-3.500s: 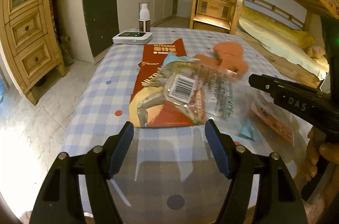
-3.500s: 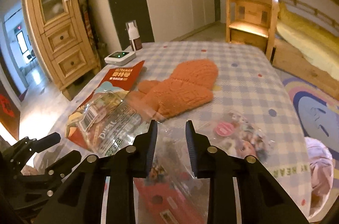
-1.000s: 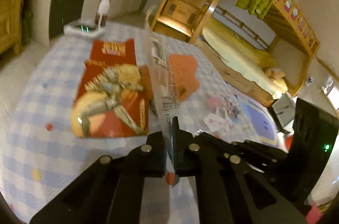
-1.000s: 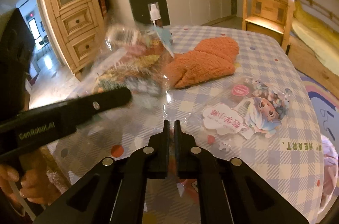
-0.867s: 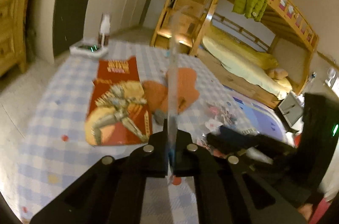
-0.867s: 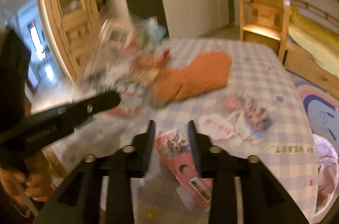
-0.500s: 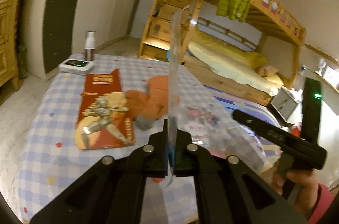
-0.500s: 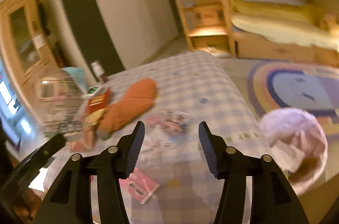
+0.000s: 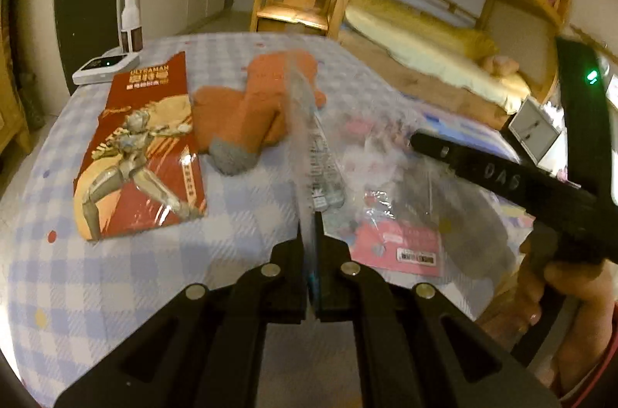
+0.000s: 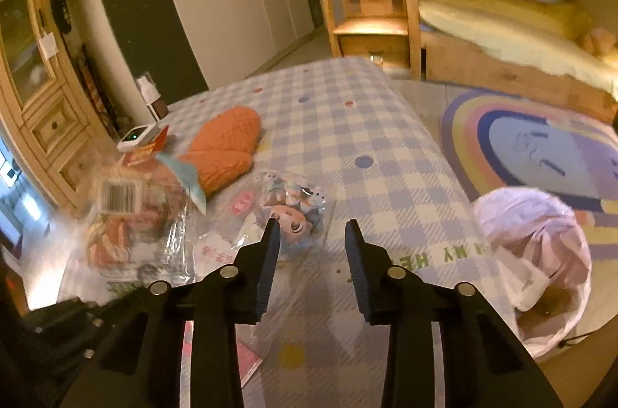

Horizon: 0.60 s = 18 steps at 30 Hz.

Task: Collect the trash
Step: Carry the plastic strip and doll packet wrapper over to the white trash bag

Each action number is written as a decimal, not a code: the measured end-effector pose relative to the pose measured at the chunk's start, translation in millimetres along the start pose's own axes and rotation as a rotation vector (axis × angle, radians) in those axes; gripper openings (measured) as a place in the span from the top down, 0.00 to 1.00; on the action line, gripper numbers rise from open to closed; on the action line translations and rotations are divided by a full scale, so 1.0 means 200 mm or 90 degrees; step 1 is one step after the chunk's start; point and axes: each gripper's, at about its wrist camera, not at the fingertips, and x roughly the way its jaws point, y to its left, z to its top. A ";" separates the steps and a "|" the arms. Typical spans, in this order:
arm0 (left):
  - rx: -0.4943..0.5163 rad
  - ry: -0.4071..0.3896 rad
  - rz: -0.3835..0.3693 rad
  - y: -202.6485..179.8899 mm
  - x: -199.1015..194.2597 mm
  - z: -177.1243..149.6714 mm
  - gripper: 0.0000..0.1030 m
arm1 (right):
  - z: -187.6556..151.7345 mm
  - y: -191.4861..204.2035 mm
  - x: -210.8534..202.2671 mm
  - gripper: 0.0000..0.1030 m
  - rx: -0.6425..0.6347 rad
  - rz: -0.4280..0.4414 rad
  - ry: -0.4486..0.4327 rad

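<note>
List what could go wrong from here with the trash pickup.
1. The left gripper pinches only an edge of the clear plastic wrapper; it may slip out on the way.
2. The lined trash bin stands on the floor past the table edge; a release short of it drops the wrapper.
3. The right gripper, open and empty, could snag the cartoon packet.

I see black plastic grippers (image 9: 308, 226) with silver screws (image 9: 269, 269), "DAS" lettering, green LED (image 9: 591, 75), pink sleeve (image 9: 602, 361).
</note>
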 end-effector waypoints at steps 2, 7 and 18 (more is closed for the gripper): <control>0.022 -0.004 0.016 -0.01 0.00 0.00 1.00 | 0.00 -0.01 0.03 0.65 0.012 0.009 0.019; 0.035 -0.008 0.027 -0.03 0.01 0.00 1.00 | -0.05 0.04 0.02 0.69 -0.013 0.026 0.022; 0.029 -0.033 0.032 -0.05 -0.06 -0.02 1.00 | -0.07 0.07 -0.17 1.00 0.004 0.068 -0.042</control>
